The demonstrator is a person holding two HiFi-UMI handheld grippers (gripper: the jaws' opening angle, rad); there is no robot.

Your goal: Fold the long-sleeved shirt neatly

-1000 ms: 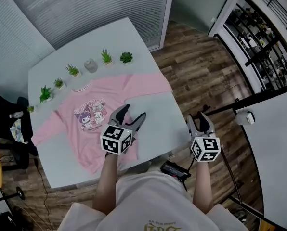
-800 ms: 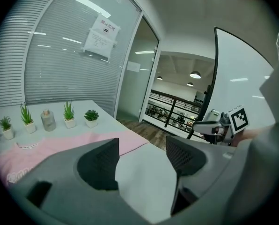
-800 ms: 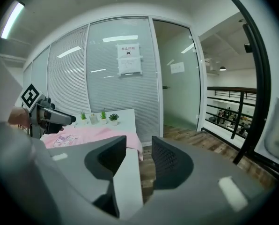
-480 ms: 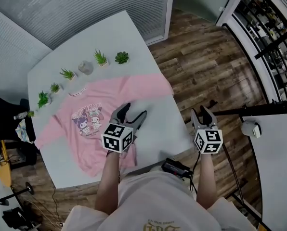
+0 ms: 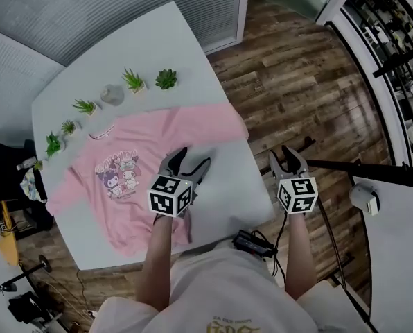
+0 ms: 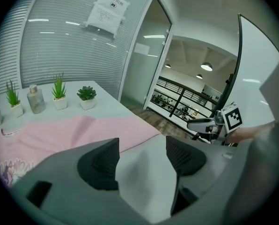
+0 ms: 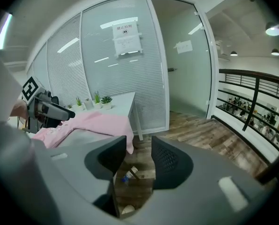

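A pink long-sleeved shirt (image 5: 134, 159) with a cartoon print lies spread flat, front up, on the white table (image 5: 224, 186). One sleeve reaches the table's right edge and droops over it (image 7: 127, 134). My left gripper (image 5: 192, 159) hovers over the shirt's lower right part and the bare tabletop beside it, jaws open and empty. In the left gripper view the left gripper (image 6: 142, 150) frames white tabletop, with the shirt (image 6: 60, 130) to the left. My right gripper (image 5: 287, 156) hangs beyond the table's right edge above the wooden floor, open and empty. The right gripper (image 7: 134, 156) frames floor in its own view.
Several small potted plants (image 5: 166, 79) and a grey bottle (image 5: 111, 94) line the table's far edge. A black device (image 5: 251, 242) sits by the table's near edge. A bottle (image 7: 125, 176) lies on the floor. A black stand (image 5: 359, 165) and railing are at the right.
Both grippers have come down and slightly forward, jaws unchanged. The head view has tilted, so the table sits lower left in frame. The shirt has not moved.
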